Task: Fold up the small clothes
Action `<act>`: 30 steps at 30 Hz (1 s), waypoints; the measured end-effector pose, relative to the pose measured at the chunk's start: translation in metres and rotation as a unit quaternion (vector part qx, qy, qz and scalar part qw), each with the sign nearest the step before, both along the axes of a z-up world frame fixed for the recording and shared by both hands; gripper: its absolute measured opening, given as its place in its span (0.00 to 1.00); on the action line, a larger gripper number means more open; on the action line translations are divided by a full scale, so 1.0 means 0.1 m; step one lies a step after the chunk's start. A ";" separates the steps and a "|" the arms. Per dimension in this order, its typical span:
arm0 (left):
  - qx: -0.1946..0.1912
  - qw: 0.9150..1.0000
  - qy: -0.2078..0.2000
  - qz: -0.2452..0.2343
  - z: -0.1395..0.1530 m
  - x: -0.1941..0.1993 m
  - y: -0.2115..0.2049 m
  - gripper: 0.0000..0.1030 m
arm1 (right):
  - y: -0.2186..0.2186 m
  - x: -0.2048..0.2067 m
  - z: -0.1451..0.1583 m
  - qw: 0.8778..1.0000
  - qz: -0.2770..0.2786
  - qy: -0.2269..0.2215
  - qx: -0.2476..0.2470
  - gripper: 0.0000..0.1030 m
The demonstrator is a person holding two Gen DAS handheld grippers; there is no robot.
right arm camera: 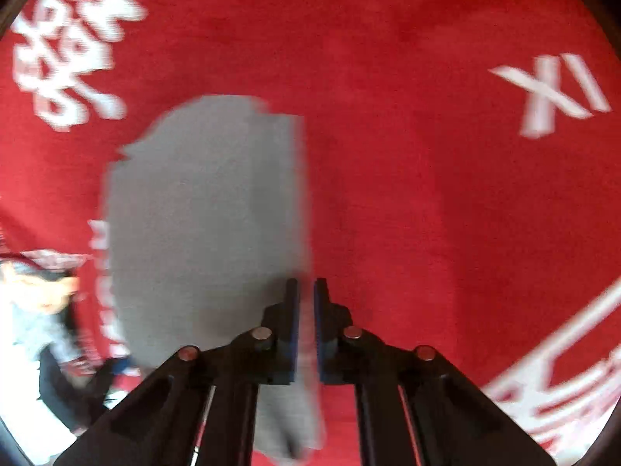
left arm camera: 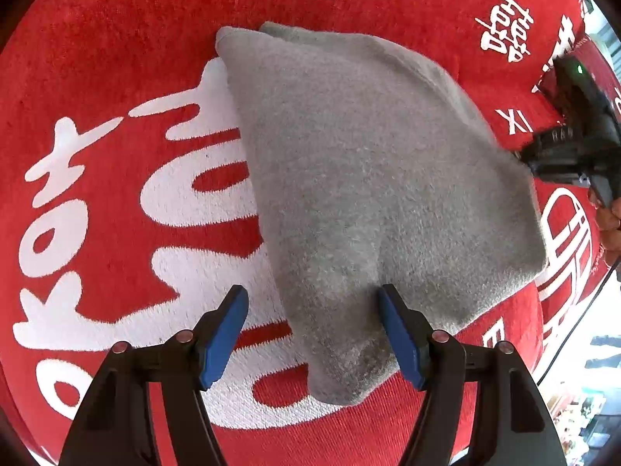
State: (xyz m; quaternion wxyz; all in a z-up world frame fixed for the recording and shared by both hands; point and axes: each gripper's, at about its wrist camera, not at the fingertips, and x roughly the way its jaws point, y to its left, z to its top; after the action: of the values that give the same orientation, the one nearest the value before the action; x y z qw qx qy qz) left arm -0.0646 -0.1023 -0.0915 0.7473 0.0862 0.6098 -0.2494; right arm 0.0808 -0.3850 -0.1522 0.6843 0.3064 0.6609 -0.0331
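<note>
Below, grey cloth (left arm camera: 372, 178) lies between open left jaws.

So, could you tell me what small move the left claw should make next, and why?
Probably close the left claw on the grey cloth: its blue pads are open with the near corner lying between them, while the right claw looks pinched on the opposite edge.

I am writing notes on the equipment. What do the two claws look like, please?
Both are alike. The left claw has black plastic arms, flat blue pads on the fingers, and round silver pivot pins. The right claw shows the same black frame, blue pads and silver pins. No markings are readable.
</note>
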 end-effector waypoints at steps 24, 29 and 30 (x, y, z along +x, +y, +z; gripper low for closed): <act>0.027 0.999 0.040 0.026 0.24 -0.05 0.17 0.68 | 0.60 -0.55 0.46 0.999 0.018 -0.032 -0.011 0.23; 0.028 0.998 0.041 0.029 0.32 -0.07 0.23 0.68 | 0.65 -0.68 0.60 0.999 0.024 -0.026 -0.024 0.27; 0.028 0.998 0.043 0.030 0.34 -0.07 0.25 0.68 | 0.65 -0.70 0.63 0.999 0.026 -0.026 -0.027 0.32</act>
State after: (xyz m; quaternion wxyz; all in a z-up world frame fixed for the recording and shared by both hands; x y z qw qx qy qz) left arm -0.0719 -0.0776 -0.0575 0.7247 0.0780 0.6506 -0.2130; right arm 0.0105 -0.3196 -0.0892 0.7097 0.2718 0.6495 -0.0251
